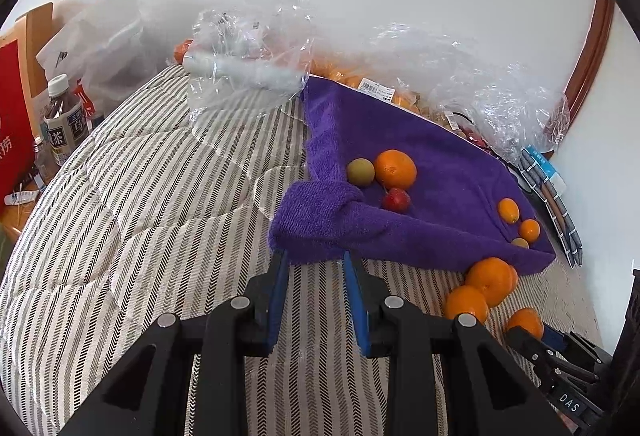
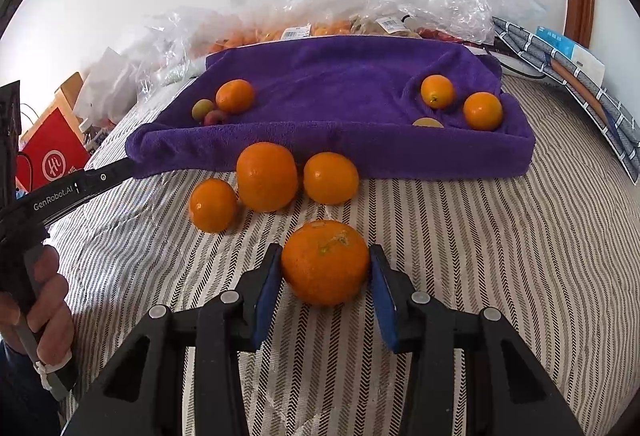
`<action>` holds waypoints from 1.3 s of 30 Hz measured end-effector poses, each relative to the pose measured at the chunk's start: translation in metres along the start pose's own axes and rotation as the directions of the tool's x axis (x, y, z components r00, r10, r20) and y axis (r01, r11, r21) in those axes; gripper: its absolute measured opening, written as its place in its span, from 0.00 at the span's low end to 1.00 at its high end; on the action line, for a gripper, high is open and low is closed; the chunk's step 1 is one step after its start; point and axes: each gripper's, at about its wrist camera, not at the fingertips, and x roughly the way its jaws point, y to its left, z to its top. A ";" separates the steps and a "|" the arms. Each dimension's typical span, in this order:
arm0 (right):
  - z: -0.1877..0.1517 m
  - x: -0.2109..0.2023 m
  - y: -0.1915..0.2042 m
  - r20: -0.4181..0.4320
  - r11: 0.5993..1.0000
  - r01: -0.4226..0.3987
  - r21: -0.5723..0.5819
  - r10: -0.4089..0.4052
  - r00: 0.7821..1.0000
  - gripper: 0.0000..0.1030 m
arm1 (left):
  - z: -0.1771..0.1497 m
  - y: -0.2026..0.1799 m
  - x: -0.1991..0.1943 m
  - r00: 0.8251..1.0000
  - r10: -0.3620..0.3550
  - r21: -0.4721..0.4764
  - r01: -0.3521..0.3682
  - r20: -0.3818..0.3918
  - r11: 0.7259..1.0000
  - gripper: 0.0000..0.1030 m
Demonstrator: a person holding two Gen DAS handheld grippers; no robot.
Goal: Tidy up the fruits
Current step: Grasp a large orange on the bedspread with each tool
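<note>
Orange, dimpled round mandarin [image 2: 325, 262] is sitting clamped between the right tongs [image 2: 325, 268]; left tongs [image 1: 314, 268], reading "GenRobot.AI", are gaping apart.

Large orange [image 2: 325, 262] on striped bedding, three oranges [image 2: 267, 176] against purple towel tray [image 2: 320, 151] front

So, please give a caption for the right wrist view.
Right claw around an orange, purple towel behind.

You can read "GenRobot.AI" on the left gripper [image 2: 128, 165], "DAS" on the right gripper [image 1: 532, 332], and 茶 on the bottle [image 1: 64, 119] at left.
</note>
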 end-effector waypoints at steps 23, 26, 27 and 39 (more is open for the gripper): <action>-0.006 -0.032 -0.087 0.095 0.988 0.144 0.047 -0.148 0.984 0.41 | -0.020 -0.066 0.009 0.941 -0.276 0.161 0.309 -0.196 0.937 0.26; -0.008 -0.034 -0.091 0.096 0.989 0.140 0.045 -0.144 0.985 0.41 | -0.025 -0.082 0.011 0.931 -0.293 0.182 0.334 -0.218 0.925 0.27; -0.009 -0.034 -0.093 0.097 0.990 0.129 0.056 -0.134 0.986 0.41 | -0.026 -0.087 0.013 0.936 -0.273 0.197 0.317 -0.221 0.928 0.28; -0.008 -0.027 -0.101 0.064 0.995 0.058 0.083 -0.064 0.996 0.41 | -0.022 -0.103 0.036 0.968 -0.158 0.222 0.200 -0.195 0.954 0.30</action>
